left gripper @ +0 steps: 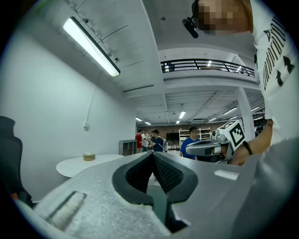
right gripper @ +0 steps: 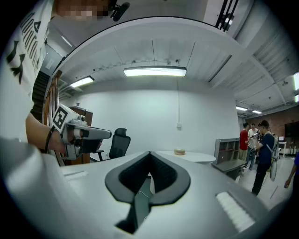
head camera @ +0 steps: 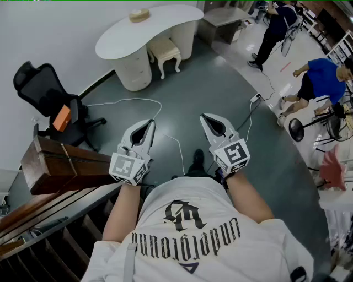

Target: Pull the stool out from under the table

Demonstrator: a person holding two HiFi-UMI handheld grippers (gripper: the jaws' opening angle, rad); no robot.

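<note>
Stool (head camera: pixel 164 50) is at the far end of the grey floor (head camera: pixel 220 77), tucked part-way under the near edge of the white curved table (head camera: pixel 165 25), next to the table's rounded pedestal (head camera: pixel 134 70), well apart from both grippers. Stool is upright on curved legs with a cream padded seat; the seat looks near square, so its long axis is unclear, and its exposed side faces the person. The table's long axis runs left to right, rising toward the right in the head view. Between the person and the stool, a white cable (head camera: pixel 132 101) loops over the floor, and a power strip (head camera: pixel 255 99) lies off to the right. A black office chair (head camera: pixel 41 91) with an orange item (head camera: pixel 62 117) on it is at left, and a dark wooden block (head camera: pixel 63 165) lies near the left gripper. A grey low shelf unit (head camera: pixel 223 21) is behind the table. Two people stand at right, one in dark clothes (head camera: pixel 276 27) and one in a blue shirt (head camera: pixel 319 80). A small tan bowl (head camera: pixel 139 15) sits on the tabletop, contents not visible. Left gripper (head camera: pixel 148 128) has its jaws pressed together with nothing between them. Right gripper (head camera: pixel 207 120) is the same, closed and empty. Both are held about level, side by side in front of the white T-shirt (head camera: pixel 193 237), pointing toward the table.
</note>
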